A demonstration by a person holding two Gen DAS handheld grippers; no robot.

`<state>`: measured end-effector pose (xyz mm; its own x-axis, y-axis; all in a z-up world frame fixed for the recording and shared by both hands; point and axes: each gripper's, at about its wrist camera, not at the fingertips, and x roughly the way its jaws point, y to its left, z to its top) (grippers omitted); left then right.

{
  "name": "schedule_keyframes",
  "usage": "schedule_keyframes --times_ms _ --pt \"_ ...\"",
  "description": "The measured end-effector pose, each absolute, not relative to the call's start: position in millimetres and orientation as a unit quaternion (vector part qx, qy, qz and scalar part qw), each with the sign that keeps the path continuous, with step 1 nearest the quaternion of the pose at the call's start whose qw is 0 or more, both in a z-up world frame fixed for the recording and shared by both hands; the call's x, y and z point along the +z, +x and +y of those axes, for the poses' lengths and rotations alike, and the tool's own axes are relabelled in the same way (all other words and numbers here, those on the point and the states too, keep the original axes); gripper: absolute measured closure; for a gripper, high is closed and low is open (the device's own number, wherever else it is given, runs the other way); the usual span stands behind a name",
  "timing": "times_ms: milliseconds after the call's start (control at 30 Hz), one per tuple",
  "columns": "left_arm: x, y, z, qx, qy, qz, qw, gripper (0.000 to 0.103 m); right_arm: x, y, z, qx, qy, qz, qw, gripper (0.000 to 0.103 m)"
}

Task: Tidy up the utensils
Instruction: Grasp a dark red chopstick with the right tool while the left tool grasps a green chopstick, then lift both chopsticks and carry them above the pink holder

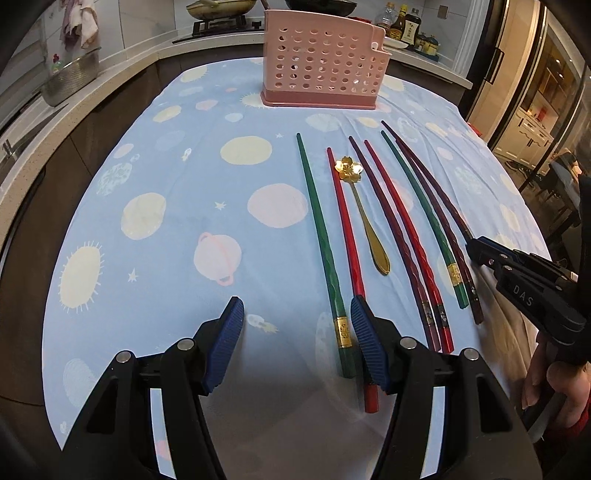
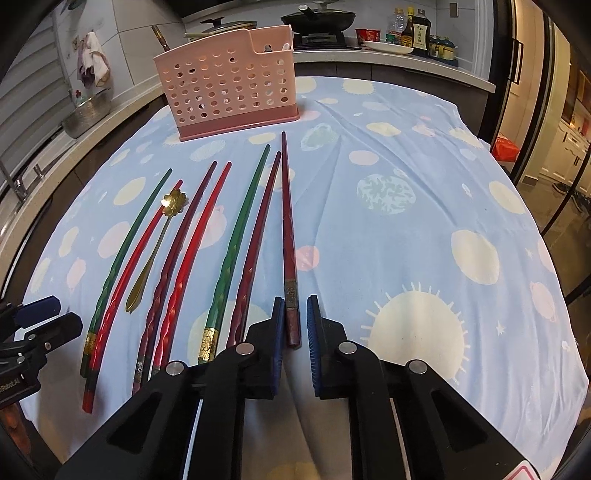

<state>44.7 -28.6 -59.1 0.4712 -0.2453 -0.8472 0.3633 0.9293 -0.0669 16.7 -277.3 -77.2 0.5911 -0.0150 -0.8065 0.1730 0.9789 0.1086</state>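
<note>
Lying in a row near the counter's front edge, green, red and maroon chopsticks flank a gold spoon, bare cloth either side. Right gripper pinches the rightmost maroon chopstick; left gripper gapes empty.

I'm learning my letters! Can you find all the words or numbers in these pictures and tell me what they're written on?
"DAS": raised letters on the right gripper, on its black body, seen in the left wrist view.
"RobotAI": white print on the left gripper, cut off by the picture's edge in the right wrist view, so it may be only part of a word.
Sauce bottles on the counter: the labels are too small to read.
Gold bands on the chopsticks: patterns, no readable words.
</note>
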Motion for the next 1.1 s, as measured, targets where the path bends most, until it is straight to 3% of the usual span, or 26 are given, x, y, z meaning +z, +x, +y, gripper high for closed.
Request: schedule_keyframes --times_ms 367,467,633,800,1100 --pt "-73 39 -33 -0.178 0.073 0.491 0.85 0.052 -78 14 -277 -0.053 0.091 0.45 0.887 0.092" --pt "-73 38 -32 -0.174 0.079 0.488 0.852 0.059 -78 14 -277 -0.053 0.091 0.449 0.887 0.093" --pt "-72 36 -28 -0.179 0.078 0.49 0.85 0.084 -79 10 -274 -0.052 0.087 0.448 0.888 0.096" --pt "-71 33 -26 -0.192 0.069 0.496 0.844 0.096 -78 8 -274 -0.049 0.085 0.448 0.888 0.096" --pt "-58 34 -20 -0.209 0.043 0.499 0.84 0.096 -68 0 -283 -0.047 0.102 0.443 0.89 0.096"
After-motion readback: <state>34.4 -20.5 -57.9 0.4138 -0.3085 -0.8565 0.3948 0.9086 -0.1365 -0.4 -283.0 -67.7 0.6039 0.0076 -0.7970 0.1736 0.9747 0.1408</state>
